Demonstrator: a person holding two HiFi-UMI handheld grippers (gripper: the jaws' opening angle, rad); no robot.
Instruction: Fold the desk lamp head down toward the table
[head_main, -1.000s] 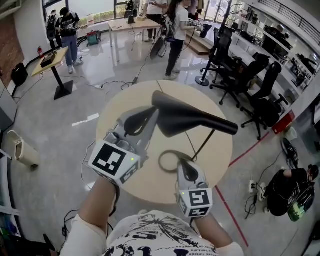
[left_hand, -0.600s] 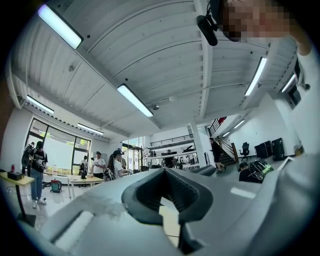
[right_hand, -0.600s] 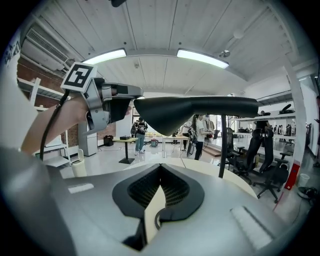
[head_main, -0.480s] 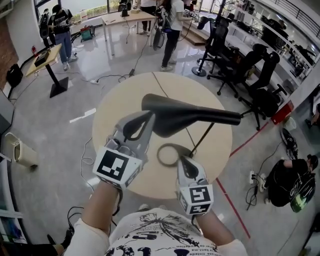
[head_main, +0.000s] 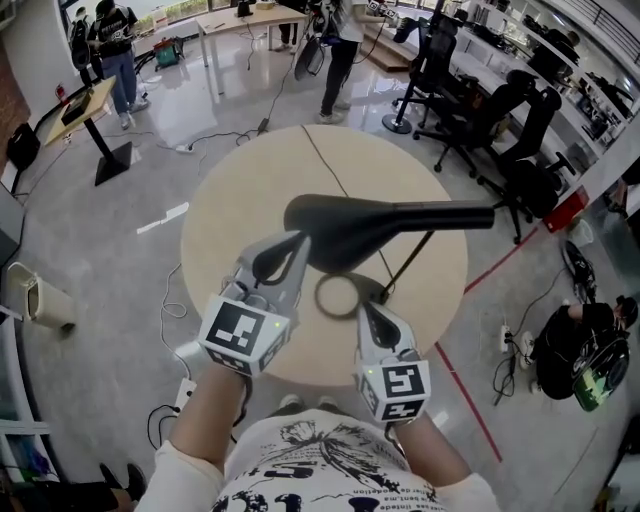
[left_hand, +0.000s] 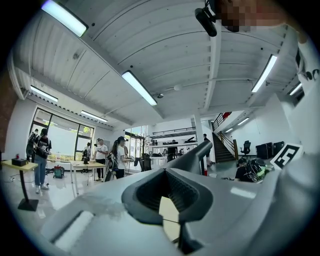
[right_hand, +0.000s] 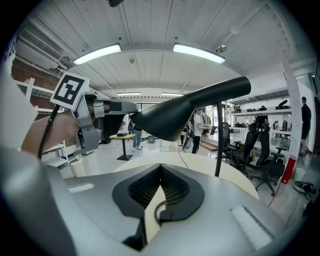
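Stretching level above the round table (head_main: 240, 190), the desk lamp head (head_main: 370, 225) tops a thin arm (head_main: 408, 268) that rises from a ring base (head_main: 338, 296) near the table's near edge. The left gripper (head_main: 303, 240), jaws pressed together on nothing, has its tips against the head's wide end. The right gripper (head_main: 365, 308), jaws likewise together and empty, sits just beside the ring base. A cable (head_main: 325, 165) crosses the table's far half. People (head_main: 340, 40) stand beyond the table; office chairs (head_main: 520, 130) crowd its right side.
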